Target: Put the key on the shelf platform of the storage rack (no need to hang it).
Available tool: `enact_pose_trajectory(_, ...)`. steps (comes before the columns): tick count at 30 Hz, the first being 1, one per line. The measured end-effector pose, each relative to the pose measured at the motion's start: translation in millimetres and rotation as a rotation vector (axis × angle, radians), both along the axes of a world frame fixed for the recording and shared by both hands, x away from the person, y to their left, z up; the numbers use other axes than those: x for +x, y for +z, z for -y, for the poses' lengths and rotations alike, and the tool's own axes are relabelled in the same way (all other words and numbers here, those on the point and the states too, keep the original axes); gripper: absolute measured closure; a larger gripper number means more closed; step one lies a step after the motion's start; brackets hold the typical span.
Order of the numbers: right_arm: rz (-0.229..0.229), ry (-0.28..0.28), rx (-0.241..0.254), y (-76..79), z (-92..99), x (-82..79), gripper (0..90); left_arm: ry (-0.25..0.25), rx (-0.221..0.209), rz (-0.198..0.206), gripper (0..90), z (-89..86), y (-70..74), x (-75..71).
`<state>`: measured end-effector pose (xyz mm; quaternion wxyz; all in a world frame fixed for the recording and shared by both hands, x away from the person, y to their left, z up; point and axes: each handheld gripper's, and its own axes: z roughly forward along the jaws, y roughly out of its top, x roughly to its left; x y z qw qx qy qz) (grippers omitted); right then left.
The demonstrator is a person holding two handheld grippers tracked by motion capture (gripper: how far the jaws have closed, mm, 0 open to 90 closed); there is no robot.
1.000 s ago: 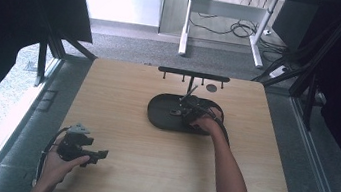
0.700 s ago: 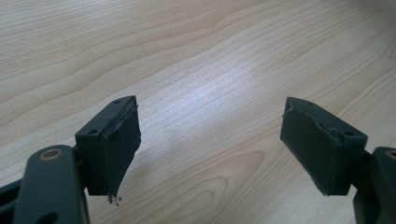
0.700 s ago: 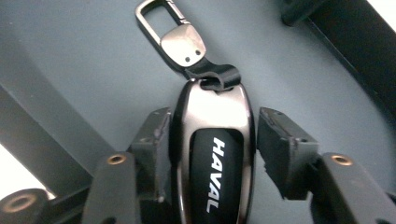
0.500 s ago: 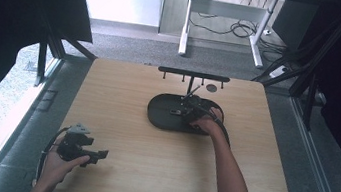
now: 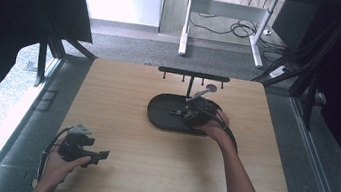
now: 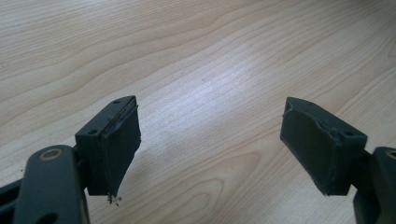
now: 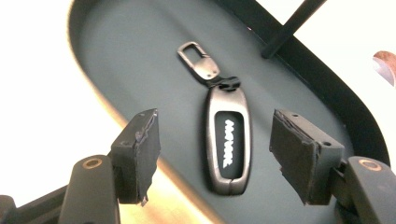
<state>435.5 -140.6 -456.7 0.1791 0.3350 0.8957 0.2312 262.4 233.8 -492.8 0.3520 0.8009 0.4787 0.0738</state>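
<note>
Right gripper view: key fob (image 7: 227,139) between fingers (image 7: 140,154).

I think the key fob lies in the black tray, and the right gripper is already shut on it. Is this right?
Not quite. The key fob does lie in the black tray, but the right gripper is open: in the right gripper view its jaws stand apart on either side of the fob, not touching it.

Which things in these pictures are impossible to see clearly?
- Key fob, right gripper view: the white lettering is too blurred to read.
- Key fob, high view: too small to make out, and the right gripper covers it.
- Rack hooks, high view: too small to tell if anything hangs there.
- Tray, right gripper view: cut off by the edges.
</note>
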Motion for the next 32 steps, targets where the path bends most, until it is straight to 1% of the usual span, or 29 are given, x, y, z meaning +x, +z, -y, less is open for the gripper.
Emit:
enact_pose_trajectory(2, 0.003, 0.004, 0.032, 3.1, 4.1, -10.4, 33.2, 0.000, 0.000, 0.000, 20.3, 0.8, 0.5, -0.5)
enact_pose_trajectory(3, 0.002, 0.011, 0.038, 3.7, 6.2, -15.8, 32.9, -0.001, 0.001, 0.000, 20.3, 1.0, 0.7, -0.6)
enact_pose_trajectory(8, 0.009, 0.034, 0.086, 0.4, 18.9, -43.9, 33.0, -0.003, 0.009, 0.001, 20.3, 2.5, 0.0, -0.3)
enact_pose_trajectory(15, 0.013, 0.043, 0.149, -12.3, 36.9, -82.7, 33.1, -0.008, 0.015, 0.002, 20.3, 5.0, -0.1, -0.6)
enact_pose_trajectory(21, 0.013, 0.040, 0.183, -27.2, 51.9, -110.1, 33.2, 0.002, 0.017, -0.001, 20.3, 3.9, -0.8, -0.2)
enact_pose_trajectory(23, 0.007, 0.032, 0.184, -32.1, 55.4, -115.8, 33.6, 0.004, 0.017, 0.000, 20.3, 3.8, -0.7, -0.1)
enact_pose_trajectory(25, 0.003, 0.034, 0.162, -33.8, 58.0, -118.6, 33.2, 0.003, 0.019, 0.000, 20.3, 3.9, -0.6, -0.2)
enact_pose_trajectory(28, 0.018, -0.003, 0.194, -33.4, 63.1, -119.4, 33.3, 0.006, 0.019, -0.004, 20.3, 4.9, -0.7, -0.5)
enact_pose_trajectory(30, 0.026, -0.016, 0.201, -33.5, 65.9, -120.1, 32.7, 0.004, 0.020, -0.006, 20.3, 5.4, -0.7, -0.3)
enact_pose_trajectory(32, 0.025, -0.024, 0.213, -34.0, 68.7, -121.8, 32.0, -0.003, 0.017, -0.001, 20.3, 5.5, -0.8, 0.2)
